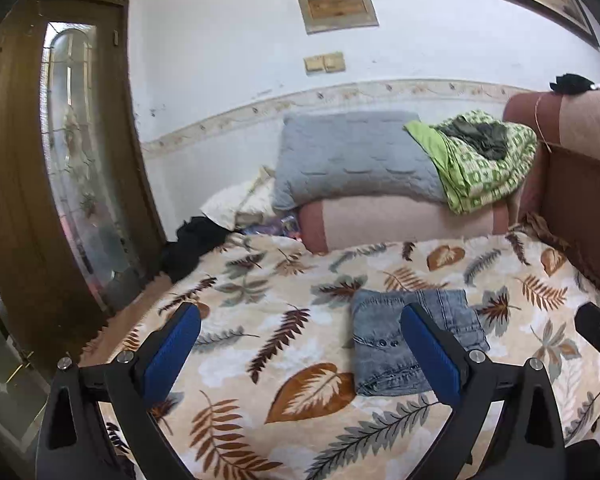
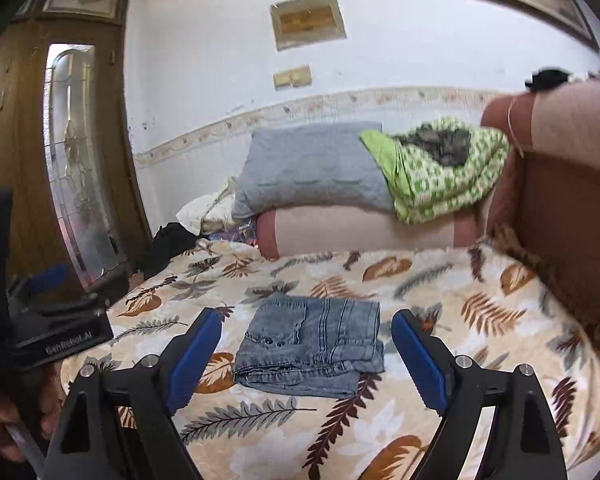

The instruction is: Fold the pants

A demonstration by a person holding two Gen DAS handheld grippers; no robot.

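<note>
A pair of blue denim pants (image 1: 378, 334) lies folded into a small rectangle on the leaf-patterned bedspread (image 1: 308, 392). In the left wrist view my left gripper (image 1: 300, 312) hovers above the bed, open, its blue pads wide apart with nothing between them; the pants sit behind its right finger. Seen from the right wrist, the folded pants (image 2: 312, 344) lie ahead between the fingers of my right gripper (image 2: 306, 317), which is open and held above them, clear of the cloth. The left gripper's body (image 2: 56, 332) shows at the left, with a hand (image 2: 4, 420) on its handle.
A grey pillow (image 1: 352, 156) and a green patterned blanket (image 1: 484, 164) rest on a pink bolster (image 1: 400, 224) at the head of the bed. A brown upholstered side (image 1: 580, 200) rises on the right. A wooden door with glass (image 1: 72, 160) stands left; dark clothing (image 1: 196, 240) lies at the bed's corner.
</note>
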